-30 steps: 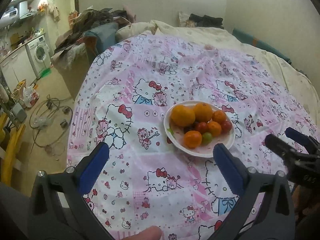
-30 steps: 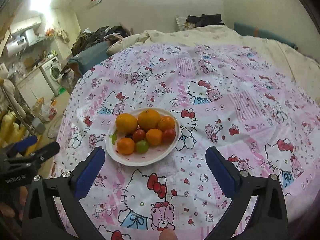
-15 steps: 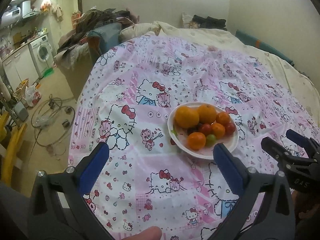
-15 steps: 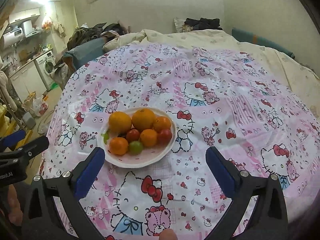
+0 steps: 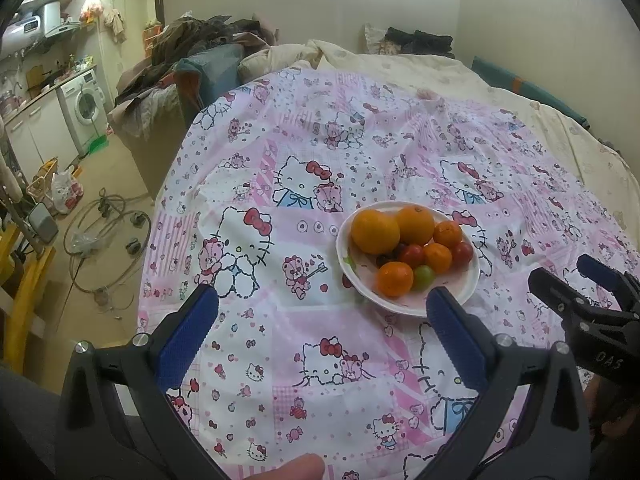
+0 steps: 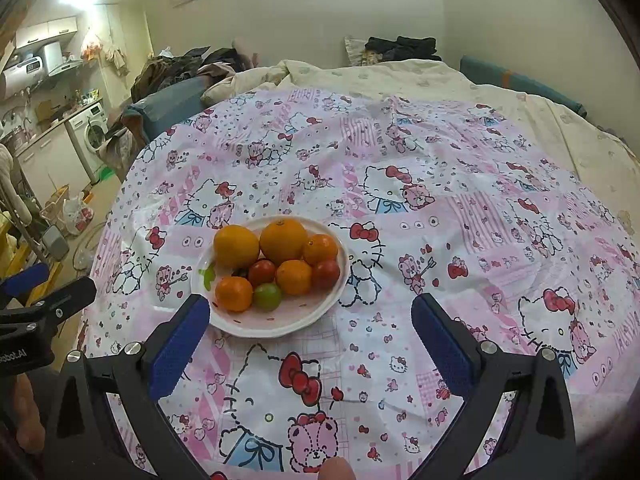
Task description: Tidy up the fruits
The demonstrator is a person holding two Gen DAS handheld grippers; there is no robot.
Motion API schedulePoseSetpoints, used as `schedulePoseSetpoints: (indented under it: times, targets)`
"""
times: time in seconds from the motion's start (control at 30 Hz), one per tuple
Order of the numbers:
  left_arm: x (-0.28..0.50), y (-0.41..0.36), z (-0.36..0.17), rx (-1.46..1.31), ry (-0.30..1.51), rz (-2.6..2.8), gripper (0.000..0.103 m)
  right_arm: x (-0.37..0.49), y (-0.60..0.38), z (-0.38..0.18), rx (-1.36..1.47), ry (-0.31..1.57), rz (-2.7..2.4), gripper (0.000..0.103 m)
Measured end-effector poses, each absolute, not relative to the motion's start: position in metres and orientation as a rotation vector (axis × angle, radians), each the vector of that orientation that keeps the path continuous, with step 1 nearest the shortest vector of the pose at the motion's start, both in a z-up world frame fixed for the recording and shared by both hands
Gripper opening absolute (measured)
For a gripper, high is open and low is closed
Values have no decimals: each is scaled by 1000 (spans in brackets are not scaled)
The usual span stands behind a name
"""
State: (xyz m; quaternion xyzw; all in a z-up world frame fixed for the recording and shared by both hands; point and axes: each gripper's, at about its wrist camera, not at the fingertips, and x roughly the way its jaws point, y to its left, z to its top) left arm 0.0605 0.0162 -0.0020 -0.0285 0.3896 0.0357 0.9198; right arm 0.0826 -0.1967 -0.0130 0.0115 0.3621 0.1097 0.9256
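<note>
**Left wrist and right wrist views: fruit plate on a bed, both grippers released**

The bed (image 5: 520,92) fills most of both views; a pink-and-white cartoon-print sheet (image 5: 304,160) covers its near part, with a cream quilt (image 6: 400,76) beyond. A white plate (image 6: 280,326) rests on the sheet and holds all the fruit. In the right wrist view the plate lies left of centre, just ahead of the left finger; in the left wrist view its near rim (image 5: 400,308) sits just beside the right finger's tip.

On the plate, two large oranges (image 6: 283,241) sit side by side at the far edge. Three smaller mandarins (image 6: 234,294) lie nearer, one at the near left, one in the middle, one at the far right. Two red tomatoes (image 6: 262,273) nestle between them, and a small green fruit (image 6: 267,297) lies at the near side, touching the near-left mandarin.

The left gripper (image 5: 320,322) hovers above the sheet, fingers spread wide, grasping nothing. The right gripper (image 6: 310,326) is likewise spread wide and empty, near the plate without touching it. Each gripper appears at the edge of the other's view.
</note>
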Motion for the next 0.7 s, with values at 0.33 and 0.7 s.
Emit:
schedulePoseSetpoints:
  times: [0.33,0.7]
  targets:
    - [60,15,-4,-61,801,75,103,82,-197,-11,25,741,225,103]
    - [61,15,-4,-60,802,75,103,82,-197,-10,23,739,222,103]
